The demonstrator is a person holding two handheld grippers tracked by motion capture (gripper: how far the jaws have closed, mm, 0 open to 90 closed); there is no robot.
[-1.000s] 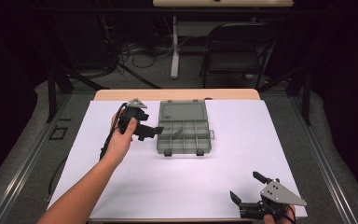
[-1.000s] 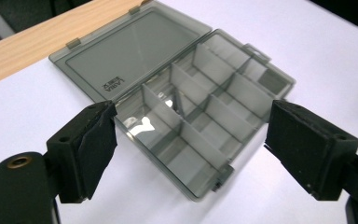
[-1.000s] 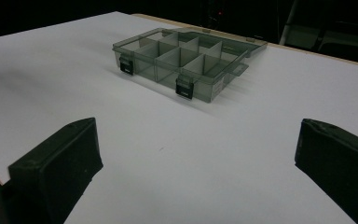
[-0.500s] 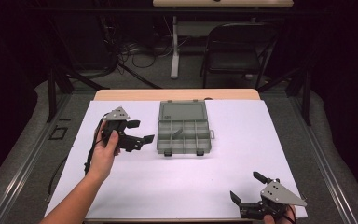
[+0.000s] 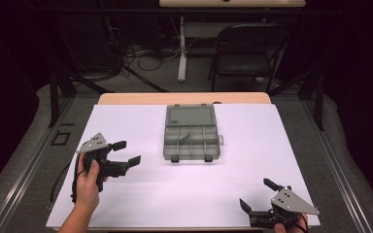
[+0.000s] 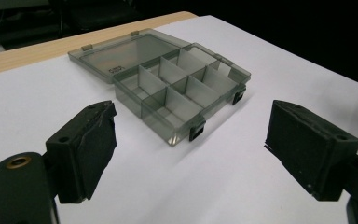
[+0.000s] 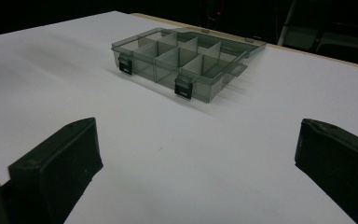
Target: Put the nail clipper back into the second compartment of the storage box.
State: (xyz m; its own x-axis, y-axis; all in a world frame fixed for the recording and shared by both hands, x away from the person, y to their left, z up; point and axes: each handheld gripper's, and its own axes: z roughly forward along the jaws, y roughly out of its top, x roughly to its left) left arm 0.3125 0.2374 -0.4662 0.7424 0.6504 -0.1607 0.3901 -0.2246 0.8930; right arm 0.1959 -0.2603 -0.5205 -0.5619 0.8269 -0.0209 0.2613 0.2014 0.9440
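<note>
While both grippers' fingers (image 6: pixel 93 149) are spread and empty, bring the left gripper (image 5: pixel 126 153) level toward the open box (image 5: pixel 191 137) at centre frame, slowly

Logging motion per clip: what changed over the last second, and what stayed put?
The left gripper drew back from beside the open organizer box, toward the person and the table's left side, jaws open and empty, nothing taken or released. The right gripper stayed open at the near right corner, and the box kept its place with the lid laid back.
</note>
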